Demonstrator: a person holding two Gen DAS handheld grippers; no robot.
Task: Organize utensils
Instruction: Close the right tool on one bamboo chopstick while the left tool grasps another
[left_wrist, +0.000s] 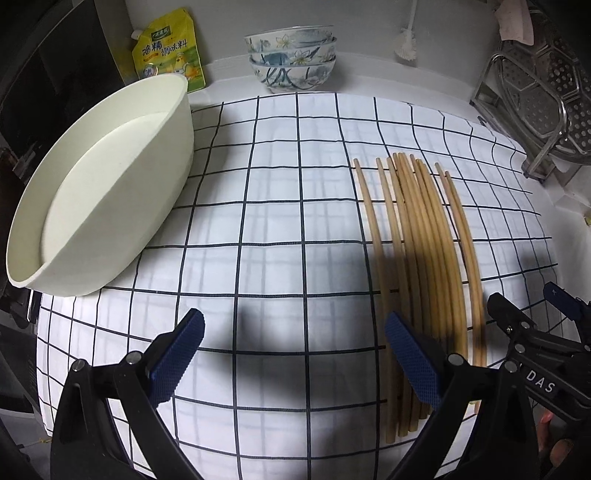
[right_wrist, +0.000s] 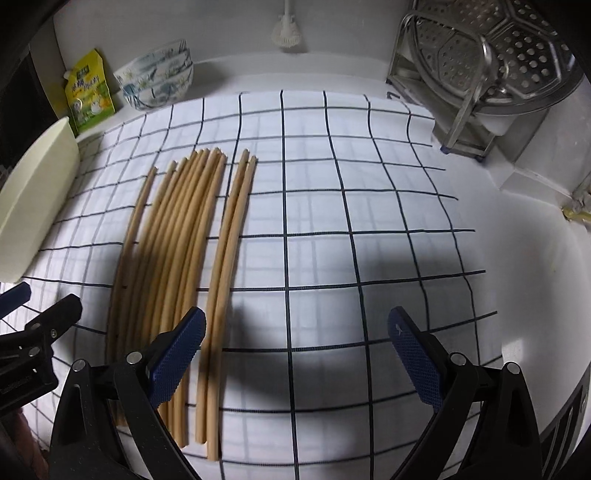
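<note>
Your left gripper hovered over the checked cloth with its jaws spread wide and nothing between them. Its right-hand pad sat above the near ends of the chopsticks, though contact could not be confirmed. Your right gripper was likewise spread and empty, with its left-hand pad above the near ends of the same chopsticks.

The chopsticks lay flat on the cloth, roughly parallel and pointing away from you. Most formed one close group. One stick lay slightly apart on the left edge, and a pair lay just beside the group on the right.

Farther left, a cream oval basin stood on the cloth's edge, tilted in the view and empty inside. Behind the cloth, a stack of patterned bowls stood on the white counter, with a yellow seasoning pouch upright just beside the basin's far rim. At the far right, a metal rack held perforated steamer plates. A white brush hung against the back wall.
</note>
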